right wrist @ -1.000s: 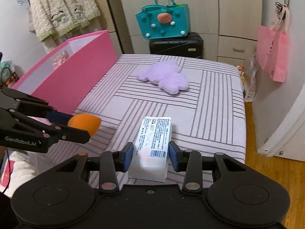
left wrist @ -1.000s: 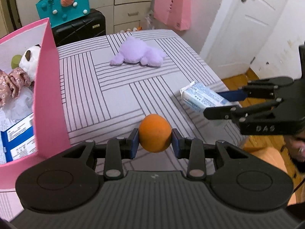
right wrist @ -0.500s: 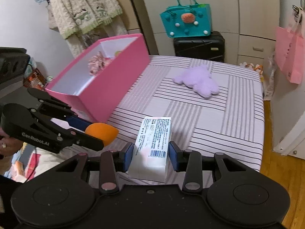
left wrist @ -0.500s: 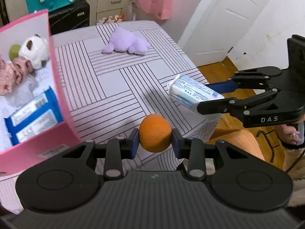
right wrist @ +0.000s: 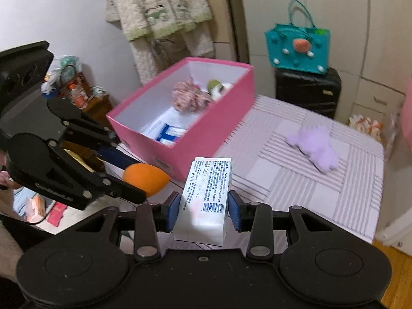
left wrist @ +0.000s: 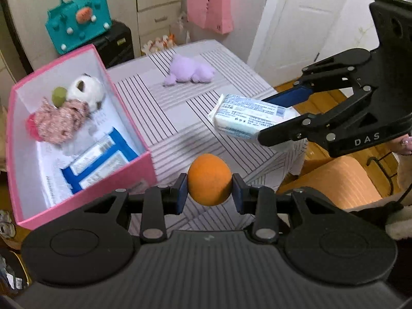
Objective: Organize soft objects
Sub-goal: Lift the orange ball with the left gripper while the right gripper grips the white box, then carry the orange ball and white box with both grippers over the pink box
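My left gripper (left wrist: 209, 191) is shut on an orange soft ball (left wrist: 209, 182), held in the air over the near corner of the striped table (left wrist: 180, 118). My right gripper (right wrist: 203, 207) is shut on a white tissue pack (right wrist: 206, 193), also lifted above the table. Each gripper shows in the other's view: the ball (right wrist: 145, 179) at left, the pack (left wrist: 247, 119) at right. A pink box (left wrist: 85, 200) stands open at the left, holding a panda plush (left wrist: 86, 91), a pink floral soft toy (left wrist: 56, 122) and blue-and-white packs (left wrist: 97, 162). A purple plush (left wrist: 190, 72) lies on the far side of the table.
A black suitcase (right wrist: 306, 90) with a teal bag (right wrist: 298, 43) on top stands behind the table. A pink bag (left wrist: 208, 7) hangs by the white door (left wrist: 303, 18). An orange seat (left wrist: 332, 180) is at the right, and clutter lies on the floor at the left (right wrist: 43, 206).
Both grippers have risen with the ball and the pack still in them. The views now look down into the pink box, whose inside shows much more than before.
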Motion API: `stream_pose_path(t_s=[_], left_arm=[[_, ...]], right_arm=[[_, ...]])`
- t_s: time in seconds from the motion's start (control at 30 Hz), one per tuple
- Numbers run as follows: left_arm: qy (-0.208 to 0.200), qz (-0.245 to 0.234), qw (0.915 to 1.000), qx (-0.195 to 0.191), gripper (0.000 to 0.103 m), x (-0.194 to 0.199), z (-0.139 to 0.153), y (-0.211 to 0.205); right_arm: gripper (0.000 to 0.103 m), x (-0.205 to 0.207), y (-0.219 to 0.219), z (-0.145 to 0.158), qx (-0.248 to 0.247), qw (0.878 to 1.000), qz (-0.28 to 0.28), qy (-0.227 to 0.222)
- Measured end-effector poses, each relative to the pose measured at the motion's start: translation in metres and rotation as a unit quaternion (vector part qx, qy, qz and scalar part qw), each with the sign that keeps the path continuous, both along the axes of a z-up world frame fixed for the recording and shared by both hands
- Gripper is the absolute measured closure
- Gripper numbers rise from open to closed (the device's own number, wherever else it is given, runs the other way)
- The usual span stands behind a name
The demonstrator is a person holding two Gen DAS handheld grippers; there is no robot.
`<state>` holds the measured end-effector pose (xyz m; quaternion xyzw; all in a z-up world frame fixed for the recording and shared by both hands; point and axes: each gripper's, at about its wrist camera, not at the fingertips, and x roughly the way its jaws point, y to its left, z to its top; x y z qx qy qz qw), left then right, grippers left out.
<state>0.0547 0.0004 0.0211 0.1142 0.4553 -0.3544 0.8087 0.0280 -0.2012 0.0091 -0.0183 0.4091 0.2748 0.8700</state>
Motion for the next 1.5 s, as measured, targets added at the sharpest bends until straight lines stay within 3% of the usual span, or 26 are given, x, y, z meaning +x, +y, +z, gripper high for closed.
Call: stream_pose_path(t_s=[0.2,0.33,0.4,0.6,0.7,0.87,1.03,1.2,1.5], left_arm=[[-0.082,0.038,0.9956,-0.026,0.068,0.002,0.029,0.041],[-0.087,0.060,0.9935,-0.041,0.068,0.019,0.032,0.062],[-0.097,0.073,0.9921,-0.031,0.068,0.029,0.026,0.069],[-0.078,0.115,0.9901,-0.016,0.068,0.071,-0.008,0.087],[-0.090,0.128,0.9876,0.005,0.068,0.081,-0.024,0.087],[-0.079,0.129,0.9884,0.012,0.068,0.102,-0.036,0.091],[-0.075,0.146,0.9860,0.029,0.068,0.120,-0.047,0.097],[-0.088,0.164,0.9809,0.055,0.068,0.135,-0.057,0.094],[-0.082,0.154,0.9836,0.045,0.068,0.142,-0.061,0.088]], right_arm=[[0.058,0.005,0.028,0.025,0.011,0.999,0.035,-0.026],[0.058,0.024,0.050,0.030,0.017,0.998,0.055,-0.035],[0.059,0.036,0.061,0.030,0.018,0.997,0.062,-0.041],[0.084,0.077,0.094,0.025,0.017,0.995,0.087,-0.044],[0.085,0.102,0.103,0.010,0.028,0.995,0.086,-0.032],[0.083,0.116,0.092,-0.014,0.021,0.998,0.054,-0.003],[0.080,0.100,0.065,-0.021,0.010,0.999,0.030,0.006],[0.079,0.083,0.053,-0.043,-0.008,0.999,0.029,0.042],[0.057,0.059,0.045,-0.071,0.000,0.990,0.048,0.135]])
